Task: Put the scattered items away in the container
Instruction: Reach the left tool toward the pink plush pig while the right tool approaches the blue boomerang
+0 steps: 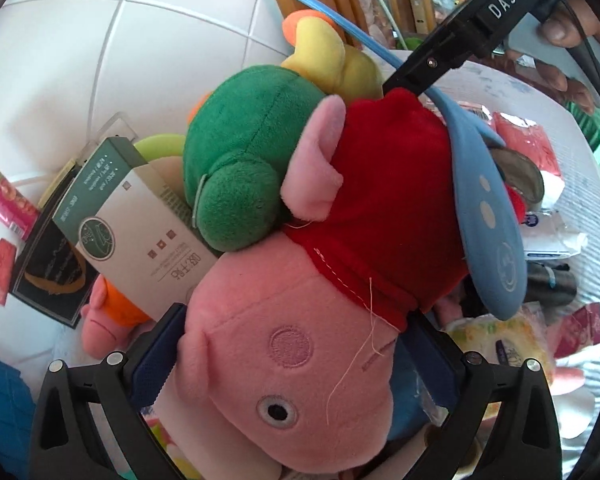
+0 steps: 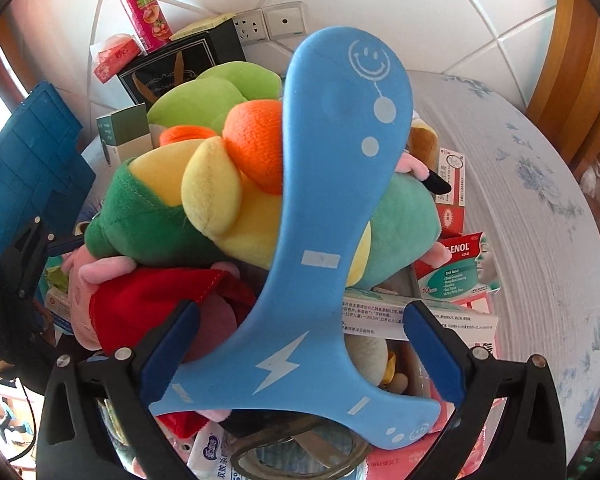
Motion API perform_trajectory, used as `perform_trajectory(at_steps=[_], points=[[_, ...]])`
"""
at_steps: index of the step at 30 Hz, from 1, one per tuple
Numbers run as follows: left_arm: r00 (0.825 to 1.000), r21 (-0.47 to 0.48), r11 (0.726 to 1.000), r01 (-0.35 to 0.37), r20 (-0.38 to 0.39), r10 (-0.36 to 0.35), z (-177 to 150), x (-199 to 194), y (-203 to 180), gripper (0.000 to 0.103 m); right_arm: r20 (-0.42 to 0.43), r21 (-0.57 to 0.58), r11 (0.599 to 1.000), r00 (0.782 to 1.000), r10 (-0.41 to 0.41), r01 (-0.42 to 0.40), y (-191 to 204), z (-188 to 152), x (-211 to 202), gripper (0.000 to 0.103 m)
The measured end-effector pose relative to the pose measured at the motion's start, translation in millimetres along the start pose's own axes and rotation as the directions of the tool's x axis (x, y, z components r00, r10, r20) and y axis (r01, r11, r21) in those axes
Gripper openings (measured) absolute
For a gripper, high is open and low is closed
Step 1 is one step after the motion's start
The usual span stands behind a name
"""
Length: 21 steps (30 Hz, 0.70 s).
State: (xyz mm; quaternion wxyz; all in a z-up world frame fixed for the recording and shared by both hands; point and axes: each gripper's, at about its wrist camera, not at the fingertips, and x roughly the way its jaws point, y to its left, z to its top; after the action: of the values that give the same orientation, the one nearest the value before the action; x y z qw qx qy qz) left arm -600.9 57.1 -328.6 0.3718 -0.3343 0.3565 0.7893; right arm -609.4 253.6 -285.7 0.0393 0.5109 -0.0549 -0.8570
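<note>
Left wrist view, far left: pink snack tube point(image 1: 2, 204) and black box point(image 1: 50, 276) against white tiled wall point(image 1: 100, 40), then green-and-white carton point(image 1: 136, 224) leaning on the toy heap. Left gripper point(image 1: 296, 364) has blue-padded fingers point(image 1: 156, 364) spread wide on either side of pink pig plush point(image 1: 284, 364) in red dress; head sits between the pads, left pad looks to be touching it, right pad mostly hidden, so cannot tell if it is actually clamped. Green plush point(image 1: 240, 168) and yellow plush point(image 1: 324, 52) lie on top of the pig. Right of those, blue boomerang point(image 1: 488, 216) lies over the heap; the other gripper's black arm crosses the top right, held by a hand point(image 1: 568, 28). Right wrist view: blue crate point(image 2: 28, 164) at left edge, chip can point(image 2: 142, 8) and black box behind pile, plushes stacked in the middle. Right gripper point(image 2: 300, 348) jaws wide open around blue boomerang, pads apart from it on both sides, no grip visible. Medicine boxes point(image 2: 456, 264) right of the pile, on floral tablecloth point(image 2: 540, 200). Whether the pile sits in a container cannot be told.
</note>
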Motion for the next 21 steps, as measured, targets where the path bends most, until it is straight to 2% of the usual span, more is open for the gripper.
perform_trajectory(at_steps=[5, 8, 9, 10, 11, 13, 16, 21], points=[[0.999, 0.013, 0.999, -0.029, -0.028, 0.029, 3, 10, -6, 0.103, 0.027, -0.016, 0.999, 0.999, -0.029, 0.029, 0, 6, 5, 0.103], [0.999, -0.015, 0.999, -0.035, -0.034, 0.034, 2, 10, -6, 0.102, 0.024, -0.028, 0.999, 0.999, -0.046, 0.047, 2, 9, 6, 0.102], [0.999, -0.03, 0.999, -0.032, -0.035, 0.03, 2, 9, -5, 0.101, 0.027, -0.028, 0.998, 0.998, -0.048, 0.049, 2, 9, 5, 0.098], [0.999, -0.043, 0.999, -0.028, -0.036, 0.027, 1, 8, -3, 0.099, 0.034, -0.03, 0.998, 0.998, -0.056, 0.057, 2, 10, 2, 0.082], [0.999, -0.053, 0.998, -0.027, -0.036, 0.025, 1, 7, -2, 0.097, 0.04, -0.035, 0.997, 0.997, -0.069, 0.071, 2, 10, 0, 0.061], [0.999, -0.069, 0.997, -0.023, -0.035, 0.02, -1, 4, -1, 0.094, 0.042, -0.036, 0.997, 0.997, -0.061, 0.062, 2, 11, -3, 0.045], [0.999, -0.084, 0.996, -0.011, -0.04, 0.008, -2, 0, 1, 0.088, 0.029, -0.027, 0.999, 0.999, -0.04, 0.041, 0, 12, -5, 0.036], [1.0, -0.099, 0.995, -0.013, -0.024, 0.011, -7, -13, -3, 0.082, 0.049, -0.009, 1.0, 0.998, -0.026, 0.027, -2, 7, -15, 0.033]])
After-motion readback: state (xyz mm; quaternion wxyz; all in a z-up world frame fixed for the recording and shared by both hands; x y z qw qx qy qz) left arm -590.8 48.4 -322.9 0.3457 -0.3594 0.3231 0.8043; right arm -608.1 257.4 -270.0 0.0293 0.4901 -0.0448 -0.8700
